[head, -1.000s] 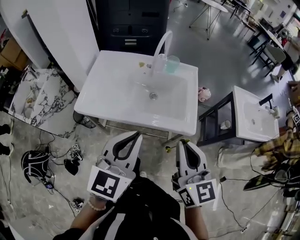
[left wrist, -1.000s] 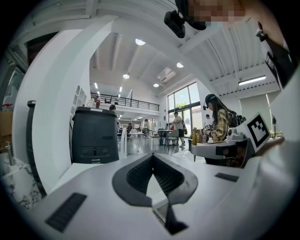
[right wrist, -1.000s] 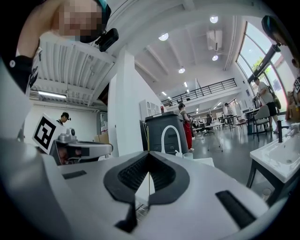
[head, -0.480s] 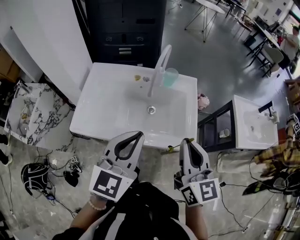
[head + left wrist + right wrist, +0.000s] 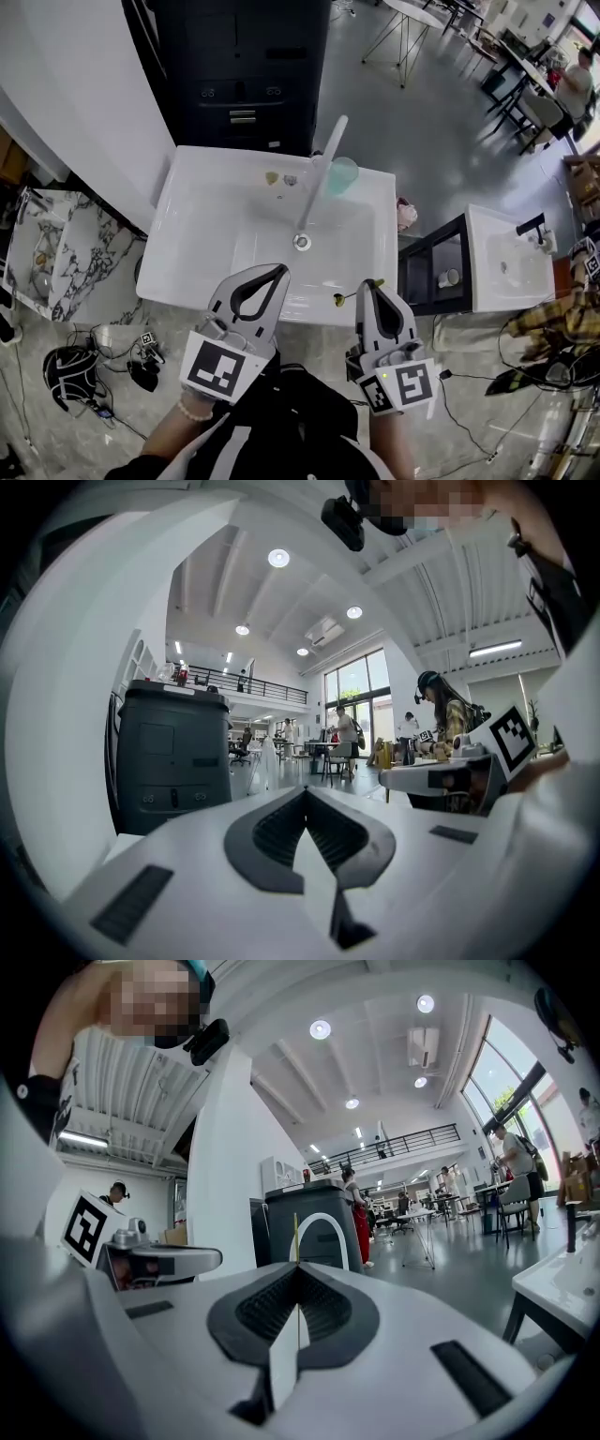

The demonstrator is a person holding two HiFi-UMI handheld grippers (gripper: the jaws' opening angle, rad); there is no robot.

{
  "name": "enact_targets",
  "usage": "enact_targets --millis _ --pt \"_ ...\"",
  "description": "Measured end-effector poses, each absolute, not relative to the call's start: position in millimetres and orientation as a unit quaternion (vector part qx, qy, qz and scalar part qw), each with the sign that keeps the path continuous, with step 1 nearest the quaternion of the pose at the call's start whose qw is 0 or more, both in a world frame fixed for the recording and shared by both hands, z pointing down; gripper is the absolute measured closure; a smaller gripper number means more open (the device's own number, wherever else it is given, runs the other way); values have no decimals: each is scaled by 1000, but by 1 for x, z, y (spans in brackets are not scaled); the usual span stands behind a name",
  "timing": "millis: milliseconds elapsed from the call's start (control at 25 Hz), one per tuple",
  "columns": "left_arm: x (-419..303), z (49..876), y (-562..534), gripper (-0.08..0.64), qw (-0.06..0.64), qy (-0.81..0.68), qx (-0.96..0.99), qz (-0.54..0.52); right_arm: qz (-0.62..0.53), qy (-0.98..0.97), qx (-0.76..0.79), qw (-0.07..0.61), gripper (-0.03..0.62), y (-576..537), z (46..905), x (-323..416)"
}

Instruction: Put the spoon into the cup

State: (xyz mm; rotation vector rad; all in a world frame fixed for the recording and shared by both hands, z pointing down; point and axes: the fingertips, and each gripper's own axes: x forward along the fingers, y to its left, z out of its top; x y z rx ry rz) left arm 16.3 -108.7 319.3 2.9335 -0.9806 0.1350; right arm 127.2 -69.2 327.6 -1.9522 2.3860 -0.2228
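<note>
A pale teal cup [image 5: 342, 175] stands on the back ledge of a white sink [image 5: 202, 248], just right of the tall white faucet [image 5: 319, 173]. My right gripper [image 5: 368, 283] is shut on a thin yellowish spoon [image 5: 349, 296] that sticks out to the left of its tip, over the sink's front rim. In the right gripper view the spoon [image 5: 295, 1230] shows as a thin upright line rising from the closed jaws [image 5: 297, 1266]. My left gripper [image 5: 277, 270] is shut with nothing in it, its tips above the basin's front; its jaws [image 5: 306, 791] meet.
Small yellowish bits [image 5: 273, 177] lie on the sink's back ledge. A dark cabinet [image 5: 244, 75] stands behind the sink. At the right are a black stand [image 5: 431, 272] and a second white sink [image 5: 511, 258]. Cables [image 5: 80, 361] lie on the floor at the left.
Both grippers have moved forward together toward the sink. Their tips, earlier short of it over the floor, now reach its front rim. Both stay shut.
</note>
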Motion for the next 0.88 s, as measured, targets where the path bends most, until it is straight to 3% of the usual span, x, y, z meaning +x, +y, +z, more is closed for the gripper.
enact_targets --millis 880 --pt "16 324 -183 563 43 -302 951 37 -83 759 -646 5 591 -139 337 125"
